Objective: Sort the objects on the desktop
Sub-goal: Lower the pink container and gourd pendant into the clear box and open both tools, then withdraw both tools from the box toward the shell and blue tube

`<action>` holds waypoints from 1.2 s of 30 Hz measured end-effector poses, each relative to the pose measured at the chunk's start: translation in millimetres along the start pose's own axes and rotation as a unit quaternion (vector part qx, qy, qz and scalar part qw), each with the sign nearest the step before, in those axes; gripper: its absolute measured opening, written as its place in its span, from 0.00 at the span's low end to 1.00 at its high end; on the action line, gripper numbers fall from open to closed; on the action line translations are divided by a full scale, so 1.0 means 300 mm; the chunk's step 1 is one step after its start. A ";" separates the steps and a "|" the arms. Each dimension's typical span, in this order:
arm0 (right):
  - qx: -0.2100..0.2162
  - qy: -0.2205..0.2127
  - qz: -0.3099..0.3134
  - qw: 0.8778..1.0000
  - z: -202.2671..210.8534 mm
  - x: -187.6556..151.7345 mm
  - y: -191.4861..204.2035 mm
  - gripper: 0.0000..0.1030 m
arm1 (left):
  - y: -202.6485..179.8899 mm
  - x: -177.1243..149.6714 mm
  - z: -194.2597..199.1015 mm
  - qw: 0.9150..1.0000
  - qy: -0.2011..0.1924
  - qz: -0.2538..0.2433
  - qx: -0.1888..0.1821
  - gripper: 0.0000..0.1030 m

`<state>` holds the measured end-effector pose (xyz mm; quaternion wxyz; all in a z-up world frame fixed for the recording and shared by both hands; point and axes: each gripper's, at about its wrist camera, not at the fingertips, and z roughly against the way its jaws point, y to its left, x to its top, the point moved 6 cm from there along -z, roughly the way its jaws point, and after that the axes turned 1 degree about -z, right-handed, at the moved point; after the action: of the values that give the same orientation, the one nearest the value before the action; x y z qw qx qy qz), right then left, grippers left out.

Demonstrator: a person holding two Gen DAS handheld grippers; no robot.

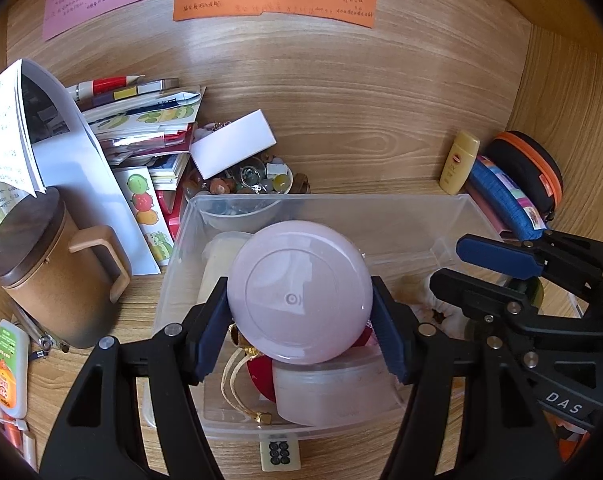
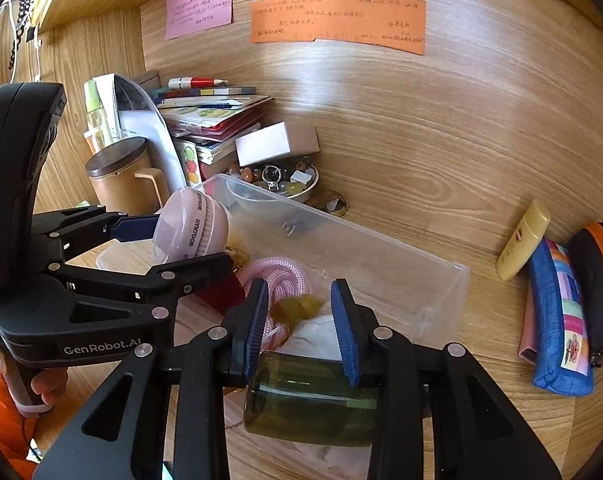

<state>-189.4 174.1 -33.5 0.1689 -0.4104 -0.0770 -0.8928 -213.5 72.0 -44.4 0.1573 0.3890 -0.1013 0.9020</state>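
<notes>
My left gripper (image 1: 299, 284) is shut on a round pink jar-like case (image 1: 299, 292), held over the left part of a clear plastic bin (image 1: 381, 208). Under it in the bin lie a translucent white jar (image 1: 321, 388), a gold-tipped cord (image 1: 237, 392) and something red. In the right wrist view my right gripper (image 2: 299, 286) is shut on a green-tinted clear bottle (image 2: 309, 396), over the near side of the bin (image 2: 341, 220). A coiled pink rope (image 2: 281, 276) and a white cloth (image 2: 317, 332) lie below it. The left gripper (image 2: 193, 242) with the pink case (image 2: 193, 228) shows at the left.
Left of the bin stand a lidded brown mug (image 1: 49, 276) and a stack of books and papers (image 1: 141, 120). Behind the bin are a white box (image 1: 233, 144) and a bowl of beads (image 1: 253, 180). A yellow tube (image 1: 459, 162), blue pencil case (image 1: 501, 196) and black-orange pouch (image 1: 529, 168) lie right.
</notes>
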 end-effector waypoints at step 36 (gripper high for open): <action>-0.018 -0.046 0.008 0.999 0.257 -0.048 0.076 0.73 | -0.031 -0.049 0.230 0.998 -0.058 0.000 0.006 0.87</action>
<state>-118.0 177.7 5.6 0.1652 -0.4544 -0.0657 -0.8729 -154.3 56.4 -7.9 0.1489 0.4416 -0.1050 0.8785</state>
